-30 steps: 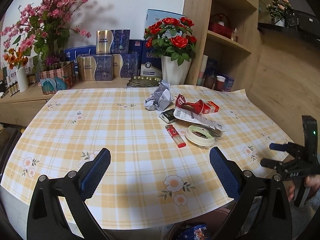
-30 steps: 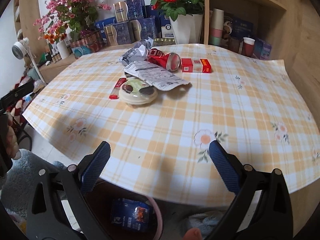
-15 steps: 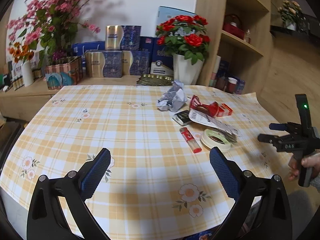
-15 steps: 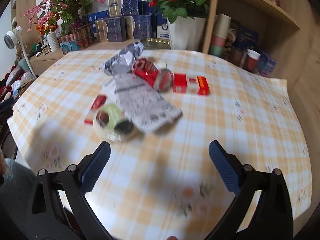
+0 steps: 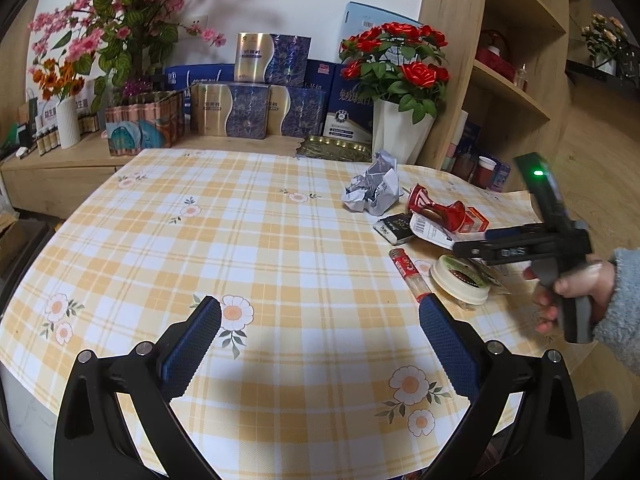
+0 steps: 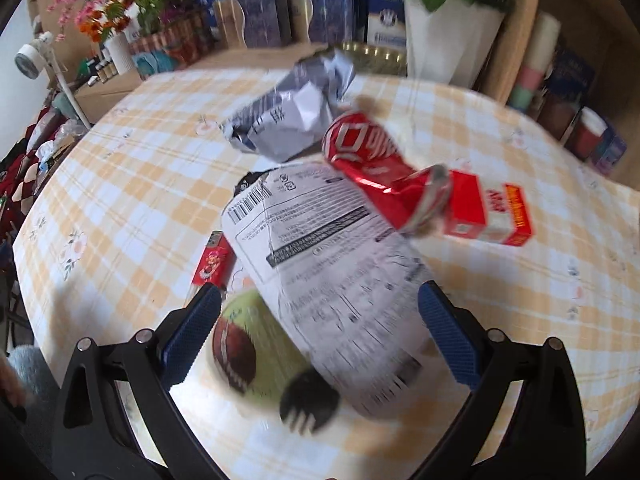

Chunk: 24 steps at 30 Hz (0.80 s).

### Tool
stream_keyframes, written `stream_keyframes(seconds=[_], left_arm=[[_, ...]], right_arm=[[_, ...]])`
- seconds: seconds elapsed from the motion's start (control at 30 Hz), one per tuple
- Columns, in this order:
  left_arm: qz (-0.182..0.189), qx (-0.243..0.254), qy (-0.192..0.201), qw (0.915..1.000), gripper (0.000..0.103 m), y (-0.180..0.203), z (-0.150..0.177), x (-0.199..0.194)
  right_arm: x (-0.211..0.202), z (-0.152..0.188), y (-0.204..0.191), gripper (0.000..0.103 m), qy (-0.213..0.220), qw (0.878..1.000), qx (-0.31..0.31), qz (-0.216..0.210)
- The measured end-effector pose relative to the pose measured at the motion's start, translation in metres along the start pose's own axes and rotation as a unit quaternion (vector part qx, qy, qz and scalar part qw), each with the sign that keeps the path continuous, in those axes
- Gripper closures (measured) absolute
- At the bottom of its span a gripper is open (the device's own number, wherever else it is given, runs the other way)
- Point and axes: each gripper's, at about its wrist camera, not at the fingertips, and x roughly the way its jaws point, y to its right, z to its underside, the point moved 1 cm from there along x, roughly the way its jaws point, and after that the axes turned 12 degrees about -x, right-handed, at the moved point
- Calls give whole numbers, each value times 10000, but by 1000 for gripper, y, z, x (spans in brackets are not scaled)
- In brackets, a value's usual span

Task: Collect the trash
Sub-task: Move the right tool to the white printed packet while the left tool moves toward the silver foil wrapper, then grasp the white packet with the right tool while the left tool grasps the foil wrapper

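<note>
**Right gripper over the trash pile, nothing picked up yet**

From the left wrist, our left gripper [image 5: 320, 328] hangs above the near edge of the worktop [image 5: 208, 240], jaws spread and empty. The trash sits clustered toward the right edge: crumpled paper [image 5: 374, 194], crushed red can [image 5: 434, 210], red lighter [image 5: 410, 274] and a round lidded cup [image 5: 460, 280]. Our right hand [image 5: 568, 292] holds the right gripper [image 5: 476, 245] just above that cluster.

From the right wrist, blurred as we move, the right gripper [image 6: 318, 328] has its jaws spread with nothing between them. A printed wrapper [image 6: 328, 264] lies between the fingers, draped over the cup [image 6: 248, 344], with the can [image 6: 376, 168] and a red carton [image 6: 488, 216] beyond.

We judge the risks to be these: closing on the thin, flat wrapper may pinch only air or drag the cup along, and a hasty descent could knock the can toward the right edge.
</note>
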Motion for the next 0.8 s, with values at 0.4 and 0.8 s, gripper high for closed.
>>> stream_keyframes(seconds=[0.4,0.8], left_arm=[[-8,-75,-143,9999,6,-7,6,8],[61,-53,-170,9998,6,-2,9,1]], right_arm=[[36,-17,-2,5,-533,9975,464,56],[9,-7,4,45,-334,9976,591,123]])
